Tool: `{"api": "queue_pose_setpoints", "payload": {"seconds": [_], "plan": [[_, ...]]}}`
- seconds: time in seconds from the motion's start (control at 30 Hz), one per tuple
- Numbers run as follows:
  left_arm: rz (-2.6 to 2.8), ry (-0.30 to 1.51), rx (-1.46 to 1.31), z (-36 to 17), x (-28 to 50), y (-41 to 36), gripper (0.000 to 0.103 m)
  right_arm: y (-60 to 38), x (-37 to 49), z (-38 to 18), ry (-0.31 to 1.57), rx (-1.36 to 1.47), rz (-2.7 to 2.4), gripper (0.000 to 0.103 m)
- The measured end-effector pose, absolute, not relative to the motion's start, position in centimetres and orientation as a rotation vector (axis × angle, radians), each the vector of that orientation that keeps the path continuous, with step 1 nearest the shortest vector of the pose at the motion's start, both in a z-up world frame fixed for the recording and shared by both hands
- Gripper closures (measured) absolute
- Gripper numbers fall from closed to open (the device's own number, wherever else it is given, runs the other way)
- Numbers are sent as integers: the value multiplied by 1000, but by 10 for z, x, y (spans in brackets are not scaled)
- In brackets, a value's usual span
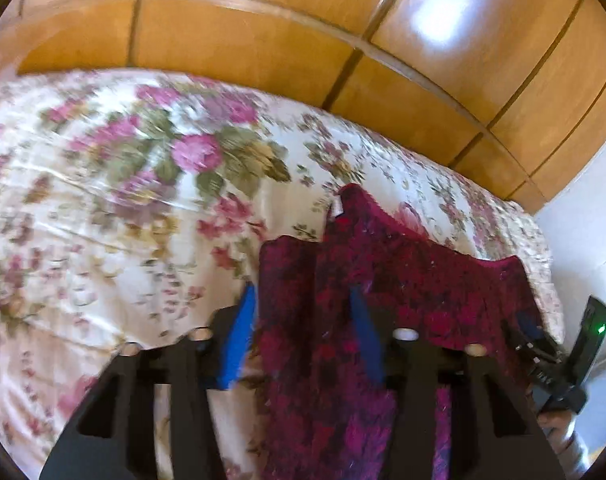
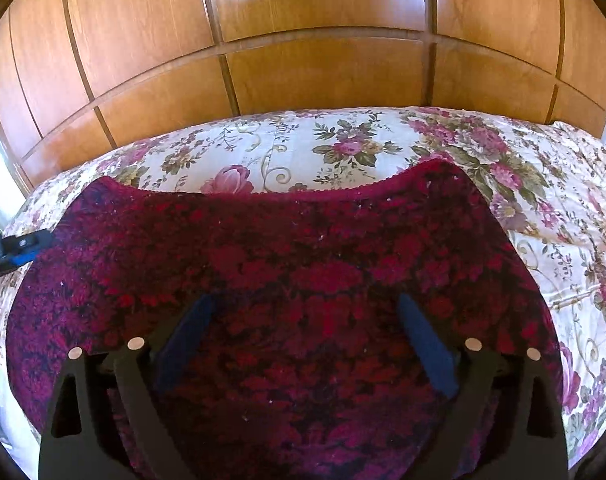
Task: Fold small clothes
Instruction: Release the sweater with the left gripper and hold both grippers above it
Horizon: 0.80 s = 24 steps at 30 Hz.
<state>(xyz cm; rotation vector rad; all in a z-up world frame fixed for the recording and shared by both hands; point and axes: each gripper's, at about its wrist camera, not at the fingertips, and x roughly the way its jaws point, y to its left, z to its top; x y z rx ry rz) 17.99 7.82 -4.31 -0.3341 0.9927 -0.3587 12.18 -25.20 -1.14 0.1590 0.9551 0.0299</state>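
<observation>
A dark red and purple fuzzy garment [image 2: 295, 264] lies spread on the floral bedspread [image 2: 287, 148], its scalloped far edge toward the wardrobe. My right gripper [image 2: 305, 312] is open, its blue pads [image 2: 423, 340] wide apart just above the garment's middle. In the left wrist view the same garment [image 1: 403, 280] lies to the right; its left edge sits between my open left gripper's [image 1: 303, 304] blue pads [image 1: 239, 336]. The image is blurred there. The other gripper shows at the right edge of the left wrist view [image 1: 571, 352] and at the left edge of the right wrist view [image 2: 11, 250].
A glossy wooden wardrobe [image 2: 303, 40] stands right behind the bed. The floral bedspread [image 1: 103, 200] stretches far to the left of the garment. A white wall [image 1: 583, 232] lies beyond the bed's right end.
</observation>
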Motion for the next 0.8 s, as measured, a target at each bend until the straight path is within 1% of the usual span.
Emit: {"api": "queue_pose_setpoints", "payload": {"seconds": [0.03, 0.07, 0.23, 0.27, 0.3, 0.37, 0.5, 0.57, 0.6, 0.63, 0.7, 0.8], "plan": [[-389, 1003, -361, -45, 184, 77, 91, -252, 122, -12, 951, 160, 32, 8], [-405, 1001, -369, -46, 185, 75, 92, -252, 121, -13, 946, 161, 33, 8], [-339, 836, -260, -23, 158, 62, 94, -253, 119, -16, 928, 170, 39, 7], [-309, 830, -232, -25, 155, 60, 94, -253, 119, -16, 925, 168, 40, 7], [-264, 858, -197, -38, 158, 58, 94, -252, 118, -17, 922, 164, 39, 7], [-235, 923, -218, -66, 167, 62, 94, -251, 120, -18, 921, 161, 40, 7], [-221, 906, -248, -74, 166, 65, 93, -249, 122, -21, 915, 149, 39, 5], [-200, 908, -215, -71, 166, 61, 88, -249, 122, -23, 910, 149, 43, 5], [-179, 909, -211, -68, 165, 61, 80, -249, 122, -23, 909, 146, 43, 5], [-149, 898, -207, -61, 163, 62, 66, -248, 122, -23, 908, 144, 42, 4], [-98, 853, -195, -46, 155, 62, 55, -249, 121, -23, 902, 145, 44, 4], [-85, 791, -157, -24, 137, 49, 55, -249, 120, -23, 895, 145, 43, 4]]}}
